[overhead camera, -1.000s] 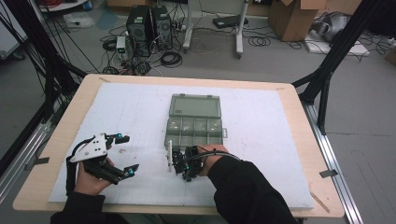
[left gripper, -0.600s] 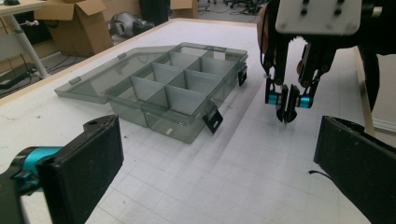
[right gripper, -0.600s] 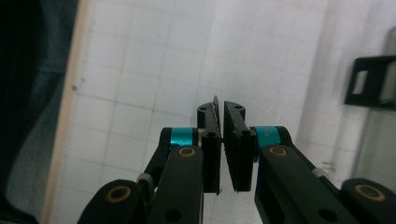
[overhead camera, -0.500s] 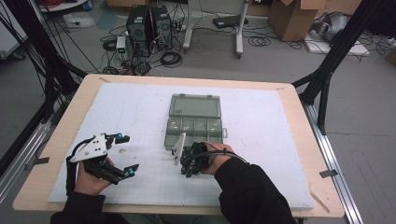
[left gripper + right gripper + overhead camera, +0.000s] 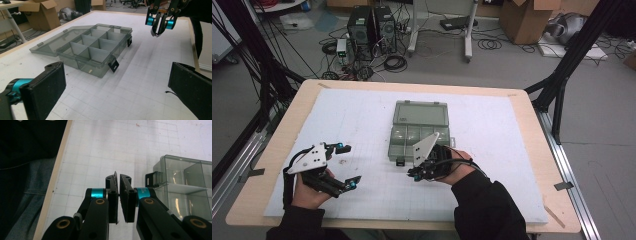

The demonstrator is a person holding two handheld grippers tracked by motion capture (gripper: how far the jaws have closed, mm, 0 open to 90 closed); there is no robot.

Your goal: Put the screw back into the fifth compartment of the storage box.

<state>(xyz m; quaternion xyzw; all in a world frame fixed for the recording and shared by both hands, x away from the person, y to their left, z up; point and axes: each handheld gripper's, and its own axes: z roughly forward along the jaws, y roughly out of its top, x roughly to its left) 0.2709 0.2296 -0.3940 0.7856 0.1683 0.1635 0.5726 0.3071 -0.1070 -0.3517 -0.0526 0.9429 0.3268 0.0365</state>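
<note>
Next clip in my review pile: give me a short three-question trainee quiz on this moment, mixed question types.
1. True or false: the lid of the compartment box lies folded open, flat on the table.
2. Multiple choice: how do the left tongs stand? A) wide open with nothing between the pads B) shut on a latch C) shut on the lid.
3. Short answer: what do the right tongs hold?

Key:
1. True; the clear lid lies flat behind the open compartments.
2. A.
3. A small thin toothed metal piece, seen edge-on between the pads in the right gripper view; its exact kind cannot be told.
</note>
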